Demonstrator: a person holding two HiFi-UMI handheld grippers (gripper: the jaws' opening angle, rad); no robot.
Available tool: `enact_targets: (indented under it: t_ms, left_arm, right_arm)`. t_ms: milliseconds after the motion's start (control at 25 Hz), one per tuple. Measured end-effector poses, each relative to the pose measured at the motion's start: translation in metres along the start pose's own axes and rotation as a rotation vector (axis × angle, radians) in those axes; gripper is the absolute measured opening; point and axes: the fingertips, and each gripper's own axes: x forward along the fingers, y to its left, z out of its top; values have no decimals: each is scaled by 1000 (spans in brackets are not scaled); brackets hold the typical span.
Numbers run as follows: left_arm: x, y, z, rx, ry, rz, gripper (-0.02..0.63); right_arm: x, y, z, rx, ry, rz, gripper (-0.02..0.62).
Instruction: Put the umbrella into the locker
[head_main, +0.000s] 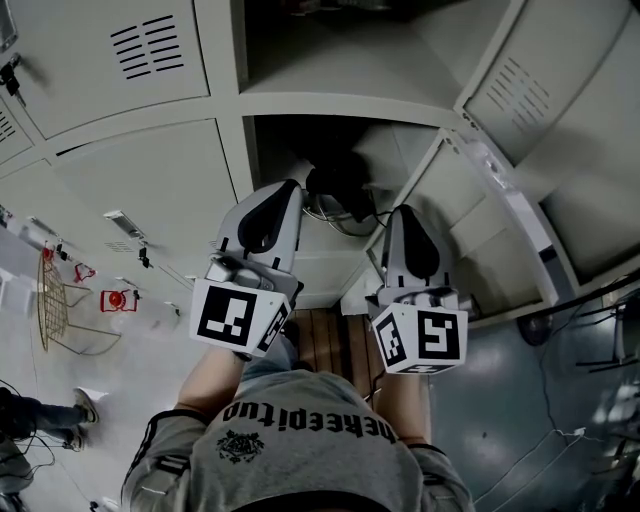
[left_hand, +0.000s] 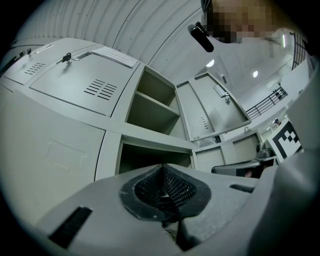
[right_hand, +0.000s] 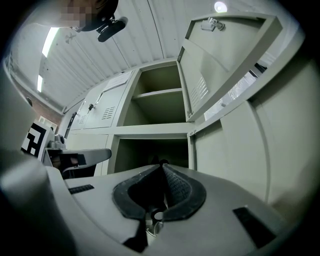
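A dark folded umbrella (head_main: 338, 186) lies inside the lower open compartment of the grey locker (head_main: 300, 105), with a thin cord beside it. My left gripper (head_main: 290, 186) is held just in front of that compartment's left side, its jaws shut with nothing between them. To its right, my right gripper (head_main: 405, 210) is also shut and empty, near the compartment's open door (head_main: 500, 215). In the left gripper view the closed jaws (left_hand: 161, 167) point at the lower opening. In the right gripper view the jaws (right_hand: 161, 164) meet in front of the dark compartment (right_hand: 150, 150).
The compartment above (head_main: 330, 45) is open too, its door (head_main: 560, 90) swung out to the right. Closed locker doors (head_main: 120, 60) fill the left side. A yellow wire rack (head_main: 55, 305) and a red item (head_main: 117, 299) are at far left, a person's leg (head_main: 45, 415) below them.
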Motion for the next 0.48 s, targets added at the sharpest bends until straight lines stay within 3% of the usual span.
enact_targets:
  t_ms: [480]
  left_arm:
    - [0, 5, 3, 44, -22, 4, 6]
  right_arm:
    - [4, 3, 3, 1, -7, 0, 3]
